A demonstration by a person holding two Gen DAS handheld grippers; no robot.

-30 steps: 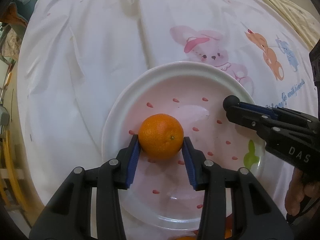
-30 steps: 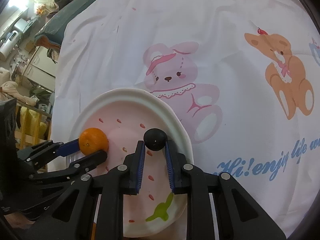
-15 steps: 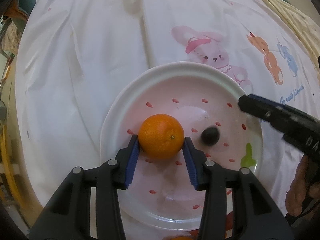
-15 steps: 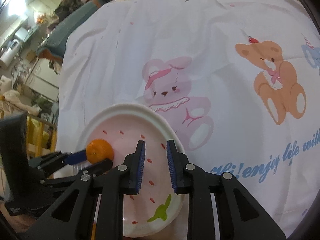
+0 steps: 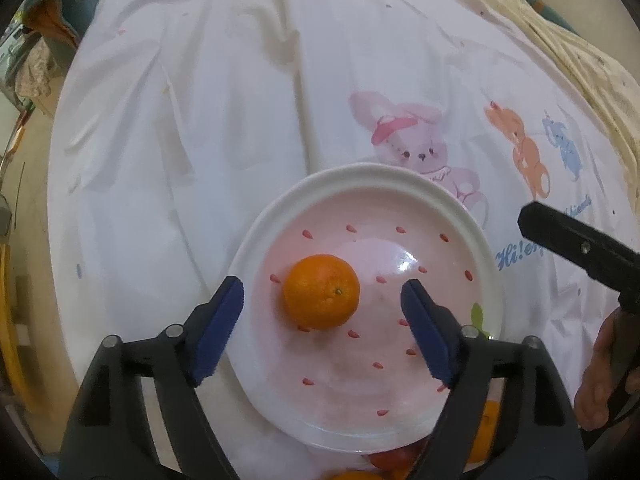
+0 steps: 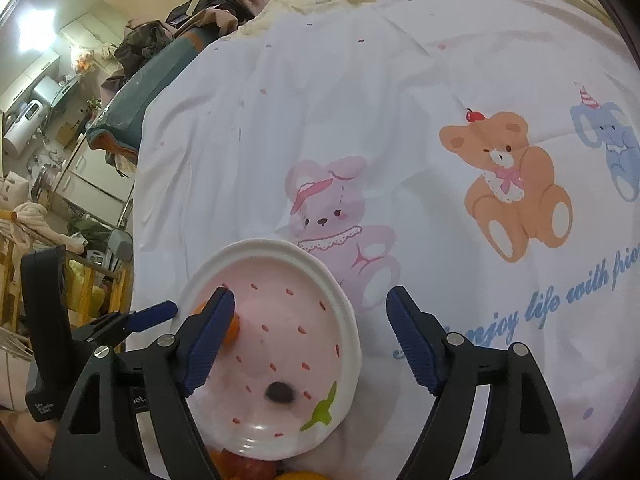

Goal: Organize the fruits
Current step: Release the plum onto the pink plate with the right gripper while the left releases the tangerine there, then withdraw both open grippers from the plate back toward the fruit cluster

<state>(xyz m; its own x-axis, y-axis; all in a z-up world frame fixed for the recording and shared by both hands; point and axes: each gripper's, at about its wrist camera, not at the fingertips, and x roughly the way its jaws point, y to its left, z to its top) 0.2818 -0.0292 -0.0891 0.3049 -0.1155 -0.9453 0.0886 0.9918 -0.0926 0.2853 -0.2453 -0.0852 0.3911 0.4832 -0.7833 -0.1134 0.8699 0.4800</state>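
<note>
An orange [image 5: 321,291] lies on the pink plate with a white rim [image 5: 256,236], left of its middle. My left gripper [image 5: 322,308] is open, its blue pads apart on either side of the orange, not touching it. In the right wrist view the plate [image 6: 336,292] holds a small dark fruit [image 6: 279,392] near its front; the orange [image 6: 234,330] is mostly hidden behind my finger. My right gripper [image 6: 310,336] is open and empty above the plate's right side. The dark fruit is hidden in the left wrist view.
The plate sits on a white sheet printed with a pink bunny [image 6: 332,208], a brown bear [image 6: 516,184] and blue writing. More orange and red fruit [image 5: 400,460] lies just below the plate's near rim. Room clutter and furniture [image 6: 48,128] stand at the far left.
My left gripper opened and let go of the orange, which now rests on the plate. My right gripper opened wide and pulled back. The dark fruit it dropped lies on the plate.
</note>
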